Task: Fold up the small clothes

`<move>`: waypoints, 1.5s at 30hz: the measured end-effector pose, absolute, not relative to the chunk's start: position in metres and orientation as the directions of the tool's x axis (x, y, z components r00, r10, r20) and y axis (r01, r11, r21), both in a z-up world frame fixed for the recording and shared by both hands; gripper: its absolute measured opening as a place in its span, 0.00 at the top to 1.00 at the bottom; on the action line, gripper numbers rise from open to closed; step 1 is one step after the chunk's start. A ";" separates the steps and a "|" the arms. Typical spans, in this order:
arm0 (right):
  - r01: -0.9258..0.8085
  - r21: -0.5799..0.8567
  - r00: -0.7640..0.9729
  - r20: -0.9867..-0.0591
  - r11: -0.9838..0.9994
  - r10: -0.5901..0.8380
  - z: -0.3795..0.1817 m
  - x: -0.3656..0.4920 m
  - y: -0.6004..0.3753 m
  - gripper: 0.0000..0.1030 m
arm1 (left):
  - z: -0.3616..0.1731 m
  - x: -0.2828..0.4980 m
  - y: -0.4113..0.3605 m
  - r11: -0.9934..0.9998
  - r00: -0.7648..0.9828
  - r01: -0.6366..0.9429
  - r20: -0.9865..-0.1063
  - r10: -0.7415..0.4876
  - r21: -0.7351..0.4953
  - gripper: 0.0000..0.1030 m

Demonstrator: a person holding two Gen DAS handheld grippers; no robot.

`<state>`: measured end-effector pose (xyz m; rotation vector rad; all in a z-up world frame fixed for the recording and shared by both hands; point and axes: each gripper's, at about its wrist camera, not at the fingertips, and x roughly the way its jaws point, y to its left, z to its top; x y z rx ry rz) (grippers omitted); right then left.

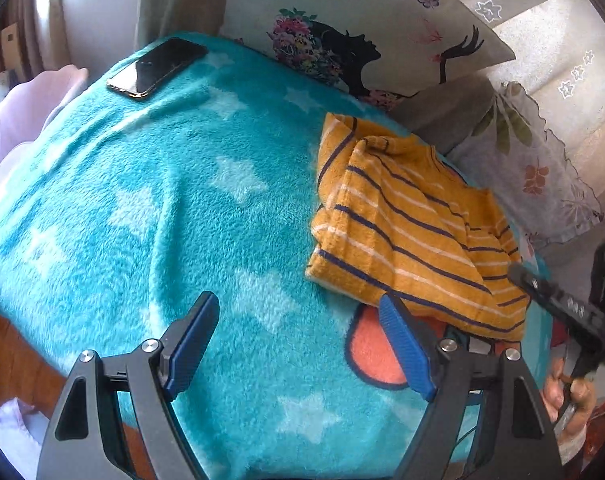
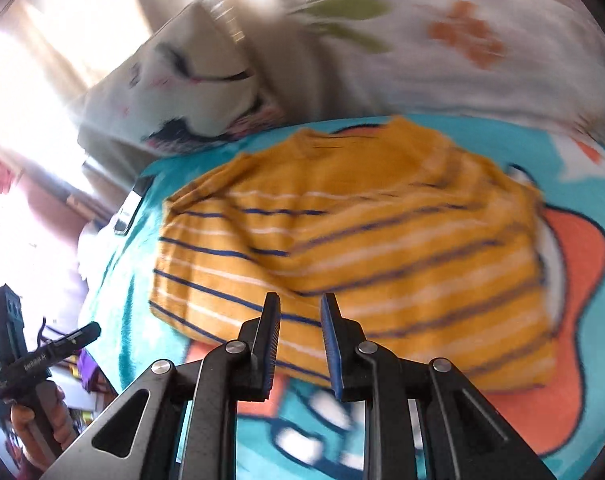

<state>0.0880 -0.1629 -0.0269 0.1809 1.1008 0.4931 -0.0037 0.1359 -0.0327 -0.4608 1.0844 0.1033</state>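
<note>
A small mustard-yellow shirt with navy and white stripes [image 1: 410, 220] lies folded on a teal star-patterned fleece blanket [image 1: 162, 200]. My left gripper [image 1: 298, 320] is open and empty, hovering over the blanket just left of the shirt's near edge. In the right wrist view the shirt [image 2: 362, 248] fills the middle. My right gripper [image 2: 300, 304] hovers at its near edge with the jaws a small gap apart and nothing between them. The right wrist view is motion-blurred. The right gripper body also shows in the left wrist view [image 1: 574, 312], at the far right.
A black phone [image 1: 156, 66] lies on the blanket's far left corner. A printed pillow [image 1: 362, 40] and a floral cloth [image 1: 534, 168] stand behind the shirt. The blanket's left edge drops to a wooden floor [image 1: 6, 352]. The left gripper's handle shows in the right wrist view [image 2: 34, 356].
</note>
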 end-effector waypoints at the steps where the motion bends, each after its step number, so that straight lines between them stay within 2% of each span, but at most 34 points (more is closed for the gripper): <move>1: -0.302 0.372 0.351 -0.813 0.878 0.465 -0.028 0.095 -0.141 0.78 | -0.034 -0.001 0.141 0.907 0.469 -0.286 -0.871 -0.150 -0.310 0.21; 5: -0.324 0.356 0.324 -0.829 0.876 0.456 -0.040 0.131 -0.068 0.77 | -0.037 0.002 0.162 0.932 0.462 -0.239 -0.876 -0.138 -0.273 0.21; 8: -0.331 0.250 0.329 -0.873 0.910 0.360 -0.062 0.171 -0.007 0.77 | -0.041 0.004 0.184 0.935 0.448 -0.224 -0.881 -0.152 -0.276 0.21; 12: -0.335 0.144 0.297 -0.922 0.931 0.249 -0.091 0.217 0.054 0.77 | -0.049 0.005 0.217 0.926 0.431 -0.241 -0.887 -0.167 -0.291 0.21; 18: -0.390 0.059 0.308 -0.932 0.919 0.190 -0.097 0.247 0.113 0.78 | -0.061 0.013 0.257 0.900 0.408 -0.292 -0.893 -0.189 -0.323 0.21; 19: -0.396 0.075 0.301 -0.931 0.915 0.206 -0.094 0.248 0.113 0.72 | -0.062 0.015 0.261 0.897 0.408 -0.296 -0.893 -0.192 -0.328 0.21; 20: -0.390 0.128 0.288 -0.924 0.912 0.253 -0.088 0.249 0.107 0.61 | -0.062 0.017 0.264 0.895 0.411 -0.298 -0.891 -0.195 -0.333 0.21; 25: -0.344 0.186 0.312 -0.902 0.920 0.298 -0.056 0.223 0.082 0.45 | -0.067 0.030 0.270 0.892 0.408 -0.286 -0.887 -0.218 -0.351 0.21; 28: -0.367 0.172 0.270 -0.921 0.914 0.281 -0.054 0.189 0.092 0.40 | -0.073 0.037 0.266 0.892 0.393 -0.273 -0.888 -0.238 -0.360 0.21; 32: -0.407 0.057 0.270 -0.946 0.911 0.180 -0.069 0.155 0.110 0.31 | -0.079 0.041 0.260 0.896 0.377 -0.251 -0.889 -0.259 -0.367 0.21; 34: -0.422 -0.088 0.322 -0.945 0.902 0.059 -0.083 0.146 0.123 0.30 | -0.079 0.041 0.258 0.899 0.373 -0.241 -0.890 -0.263 -0.367 0.21; 38: -0.408 -0.235 0.376 -0.924 0.882 -0.072 -0.101 0.138 0.135 0.23 | -0.079 0.037 0.255 0.899 0.371 -0.234 -0.888 -0.270 -0.371 0.21; 40: -0.385 -0.236 0.400 -0.914 0.892 -0.069 -0.100 0.137 0.133 0.27 | -0.079 0.036 0.255 0.894 0.372 -0.235 -0.885 -0.279 -0.381 0.21; 41: -0.372 -0.224 0.401 -0.914 0.901 -0.061 -0.100 0.135 0.130 0.42 | -0.079 0.035 0.255 0.894 0.372 -0.236 -0.885 -0.280 -0.381 0.21; 44: -0.320 -0.147 0.406 -0.914 0.936 -0.005 -0.089 0.139 0.104 0.69 | -0.077 0.030 0.253 0.901 0.374 -0.238 -0.890 -0.260 -0.363 0.21; 45: -0.309 -0.100 0.396 -0.918 0.946 0.032 -0.085 0.141 0.094 0.73 | -0.076 0.029 0.251 0.903 0.374 -0.240 -0.892 -0.254 -0.357 0.21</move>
